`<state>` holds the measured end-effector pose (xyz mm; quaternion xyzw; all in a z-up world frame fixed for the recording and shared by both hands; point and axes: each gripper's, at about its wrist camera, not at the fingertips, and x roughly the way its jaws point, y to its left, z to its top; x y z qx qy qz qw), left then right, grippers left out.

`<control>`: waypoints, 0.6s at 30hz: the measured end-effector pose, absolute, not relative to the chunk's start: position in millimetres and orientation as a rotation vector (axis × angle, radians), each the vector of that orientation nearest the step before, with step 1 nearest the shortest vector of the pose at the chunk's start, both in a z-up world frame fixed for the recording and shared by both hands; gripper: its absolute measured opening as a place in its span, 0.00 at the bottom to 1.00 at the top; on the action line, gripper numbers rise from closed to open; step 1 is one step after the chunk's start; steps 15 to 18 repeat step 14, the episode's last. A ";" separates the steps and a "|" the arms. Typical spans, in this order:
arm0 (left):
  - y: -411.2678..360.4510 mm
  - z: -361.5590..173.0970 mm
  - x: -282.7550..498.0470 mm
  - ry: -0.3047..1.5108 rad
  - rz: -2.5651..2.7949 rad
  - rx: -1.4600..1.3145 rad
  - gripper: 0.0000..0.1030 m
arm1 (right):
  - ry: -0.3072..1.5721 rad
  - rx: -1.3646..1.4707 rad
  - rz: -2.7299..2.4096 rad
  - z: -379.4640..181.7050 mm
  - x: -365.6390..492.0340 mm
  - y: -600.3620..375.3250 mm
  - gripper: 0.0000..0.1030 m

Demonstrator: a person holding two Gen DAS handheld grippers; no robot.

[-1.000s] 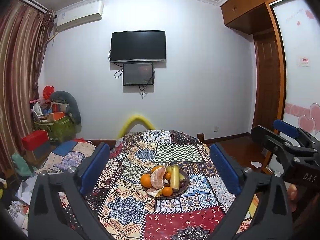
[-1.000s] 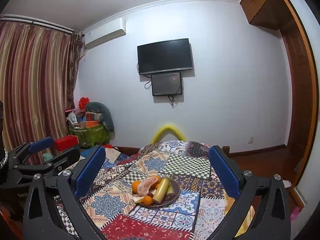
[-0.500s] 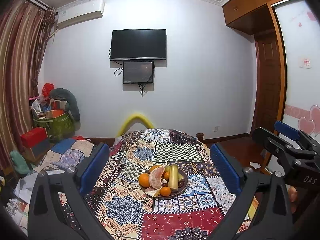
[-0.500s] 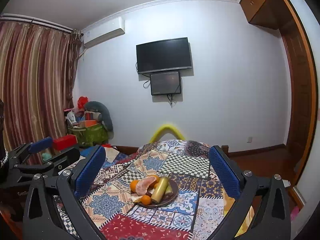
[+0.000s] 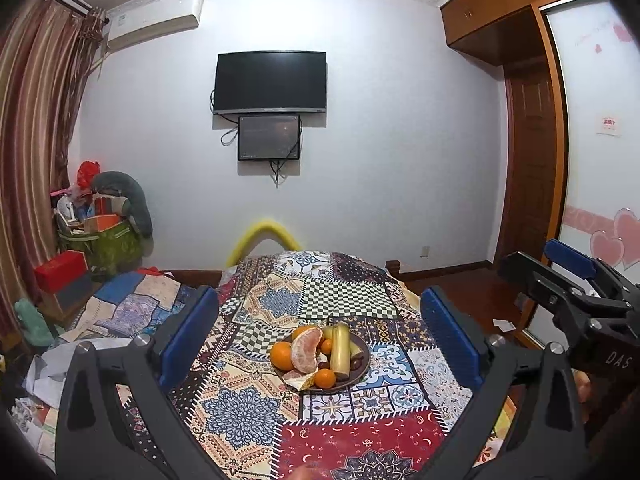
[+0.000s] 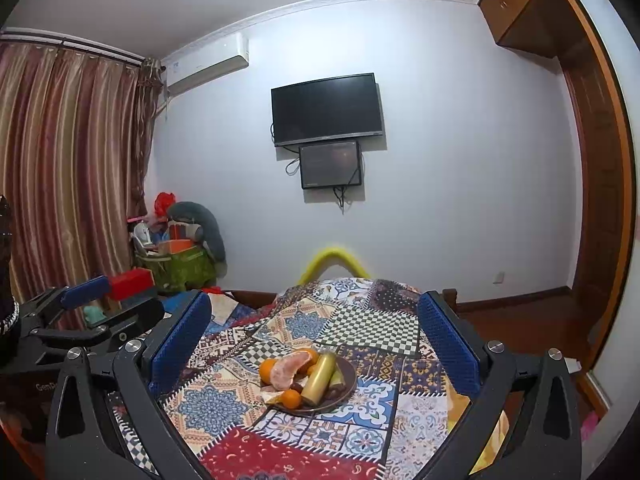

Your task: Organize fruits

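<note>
A dark plate [image 5: 359, 376] of fruit sits on a patchwork-covered table [image 5: 248, 412]. It holds oranges [image 5: 281, 356], a peeled pomelo piece [image 5: 306, 349], a yellow-green stalk [image 5: 341, 349] and small dark fruits. My left gripper [image 5: 320, 332] is open and empty, held above and before the plate. My right gripper [image 6: 316, 338] is open and empty too, with the plate [image 6: 347, 388] between its fingers in view. The right gripper also shows at the right edge of the left wrist view [image 5: 568, 280]; the left gripper also shows at the left edge of the right wrist view [image 6: 84, 304].
A yellow chair back [image 5: 262, 234] stands at the table's far end. A TV [image 5: 270, 82] hangs on the wall. Bags and boxes [image 5: 100, 236] pile at the left by the curtain [image 5: 28, 160]. A wooden wardrobe and door [image 5: 528, 184] stand at the right.
Both grippers have drifted slightly; the plate sits a little lower and left in the right wrist view. Both stay open and empty.
</note>
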<state>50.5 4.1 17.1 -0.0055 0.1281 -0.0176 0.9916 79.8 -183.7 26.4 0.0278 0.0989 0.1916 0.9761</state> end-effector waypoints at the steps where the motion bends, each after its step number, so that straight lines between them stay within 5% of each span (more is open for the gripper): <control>1: 4.5 17.3 51.5 0.262 -0.036 -0.014 0.99 | 0.200 0.057 0.386 26.7 79.4 -184.0 1.00; 18: 5.9 16.1 53.0 0.271 -0.044 -0.023 0.99 | 0.212 0.050 0.383 24.4 81.8 -180.8 1.00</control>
